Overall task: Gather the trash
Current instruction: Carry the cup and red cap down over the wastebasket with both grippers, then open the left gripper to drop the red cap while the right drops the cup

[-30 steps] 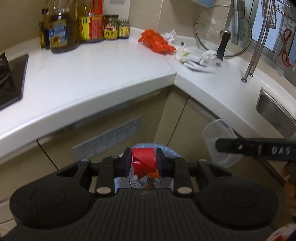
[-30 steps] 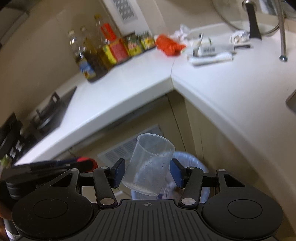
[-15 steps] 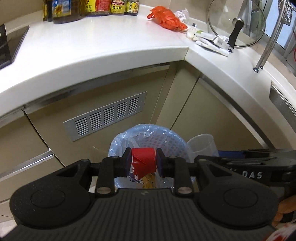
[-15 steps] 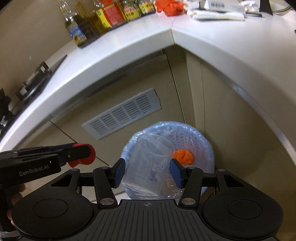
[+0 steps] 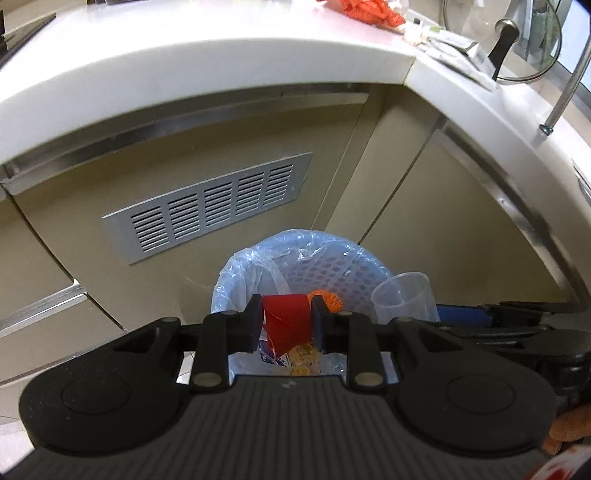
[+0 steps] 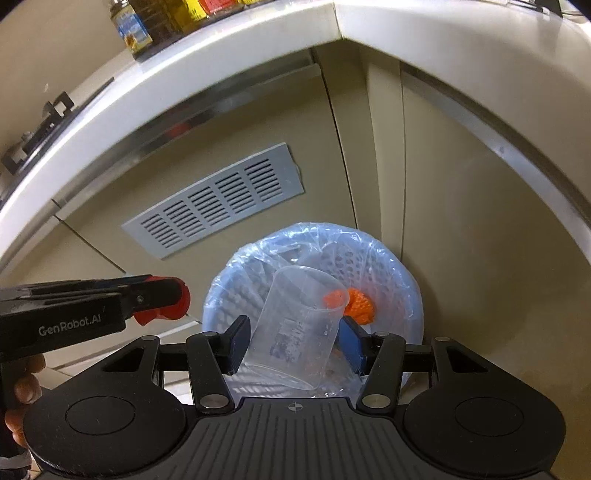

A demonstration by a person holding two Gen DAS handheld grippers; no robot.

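Note:
My left gripper (image 5: 286,325) is shut on a crumpled red wrapper (image 5: 286,321) and holds it above the near rim of a blue perforated trash bin (image 5: 332,273) lined with a clear bag. My right gripper (image 6: 293,345) is shut on a clear plastic cup (image 6: 295,332), tilted, above the same bin (image 6: 391,269). The cup (image 5: 402,299) also shows in the left wrist view. An orange net ball (image 6: 356,304) lies inside the bin. The left gripper's red wrapper (image 6: 162,308) shows at the left of the right wrist view.
The bin stands on the floor in a corner of beige cabinets with a grey vent grille (image 5: 210,210). Above, the white counter (image 5: 221,44) carries an orange bag (image 5: 369,9), white wrappers (image 5: 454,40), a glass lid (image 5: 506,40) and oil bottles (image 6: 147,22).
Both grippers have come down from counter height toward the bin, which now fills more of both views. Each still holds its item.

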